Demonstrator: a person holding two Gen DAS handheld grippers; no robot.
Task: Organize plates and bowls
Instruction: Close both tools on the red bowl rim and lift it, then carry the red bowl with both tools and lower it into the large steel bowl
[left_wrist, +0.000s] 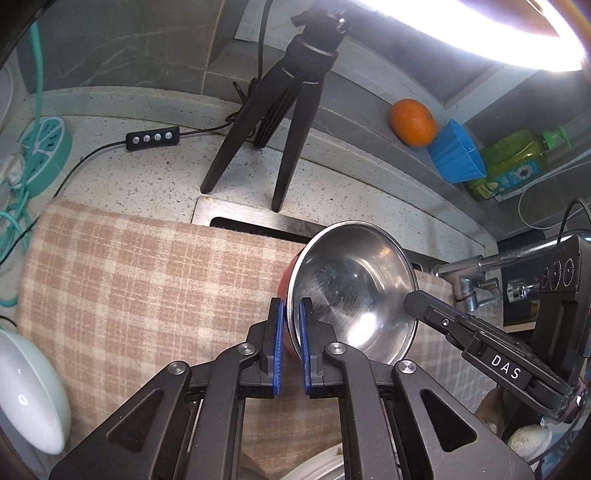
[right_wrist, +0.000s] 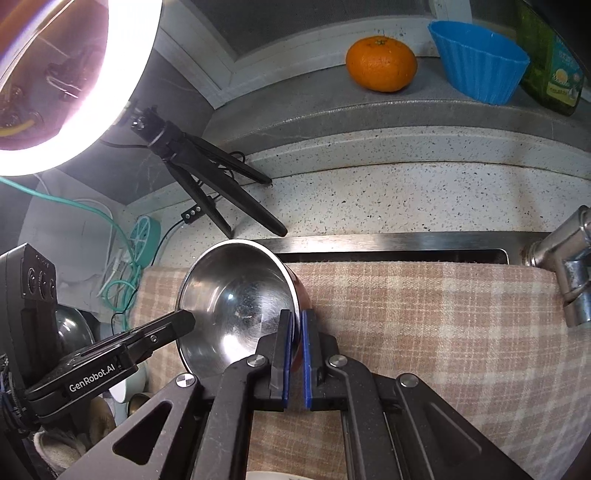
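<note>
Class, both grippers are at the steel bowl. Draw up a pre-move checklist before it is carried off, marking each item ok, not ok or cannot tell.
1. Left gripper shut on the steel bowl rim: ok.
2. Right gripper shut on the opposite rim: ok.
3. Bowl empty inside: ok.
4. Bowl level: not ok, it is tilted.
5. Faucet apart from the bowl: ok.
6. Bowl clear of the checked cloth: cannot tell.

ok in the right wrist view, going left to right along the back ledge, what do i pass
ring light → orange → blue fluted cup → green bottle
</note>
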